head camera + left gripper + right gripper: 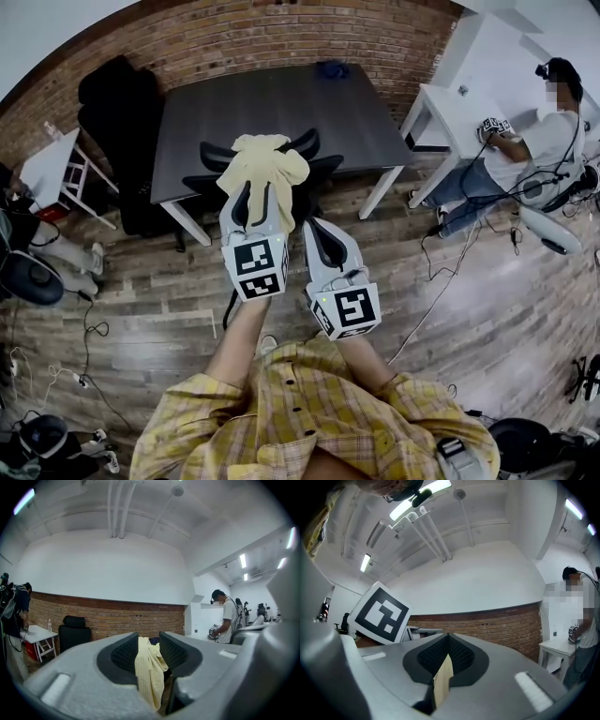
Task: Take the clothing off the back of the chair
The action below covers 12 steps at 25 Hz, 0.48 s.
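Clothing [265, 167] of pale yellow cloth hangs bunched over the tips of the left hand-held gripper [260, 208], in front of the black chair [311, 146] that stands at the near edge of the dark worktop [272, 98]; whether the cloth touches the chair back cannot be told. In the left gripper view the jaws stand apart and the clothing [149, 667] hangs down between them, lying against the left pad with a gap on the other side, so the left hand-held gripper [149, 641] does not pinch it. The right hand-held gripper [319, 232] is held just beside the left one, its tips near the lower edge of the cloth. In its own view the right hand-held gripper [447, 641] has its jaws closed together, with a narrow tan strip showing below where the pads meet; what that strip is cannot be told.
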Motion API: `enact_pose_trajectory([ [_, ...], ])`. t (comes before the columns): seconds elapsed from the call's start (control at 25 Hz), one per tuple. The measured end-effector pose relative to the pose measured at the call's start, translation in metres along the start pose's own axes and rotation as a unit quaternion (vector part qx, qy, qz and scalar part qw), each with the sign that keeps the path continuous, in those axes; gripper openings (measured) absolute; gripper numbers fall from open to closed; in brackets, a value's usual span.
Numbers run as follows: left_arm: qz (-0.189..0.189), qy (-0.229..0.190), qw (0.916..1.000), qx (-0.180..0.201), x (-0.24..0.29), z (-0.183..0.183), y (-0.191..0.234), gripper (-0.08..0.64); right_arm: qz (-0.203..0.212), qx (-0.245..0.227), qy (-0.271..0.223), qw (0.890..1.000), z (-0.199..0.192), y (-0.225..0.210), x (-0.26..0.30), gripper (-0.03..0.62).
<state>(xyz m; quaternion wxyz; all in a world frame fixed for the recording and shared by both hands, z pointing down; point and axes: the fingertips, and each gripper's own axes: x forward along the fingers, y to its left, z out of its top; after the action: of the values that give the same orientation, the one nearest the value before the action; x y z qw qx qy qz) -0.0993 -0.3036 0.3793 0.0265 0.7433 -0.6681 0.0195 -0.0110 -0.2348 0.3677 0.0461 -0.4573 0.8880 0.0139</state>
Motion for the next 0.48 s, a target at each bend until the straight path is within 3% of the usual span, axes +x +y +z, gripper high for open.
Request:
enact_pose_trajectory([
  [0.48, 0.022, 0.012, 0.9996, 0.01, 0.029, -0.004, 0.01, 0.212, 0.002, 0.002, -0.003, 1.0, -0.003, -0.008, 0.0, 0.006],
])
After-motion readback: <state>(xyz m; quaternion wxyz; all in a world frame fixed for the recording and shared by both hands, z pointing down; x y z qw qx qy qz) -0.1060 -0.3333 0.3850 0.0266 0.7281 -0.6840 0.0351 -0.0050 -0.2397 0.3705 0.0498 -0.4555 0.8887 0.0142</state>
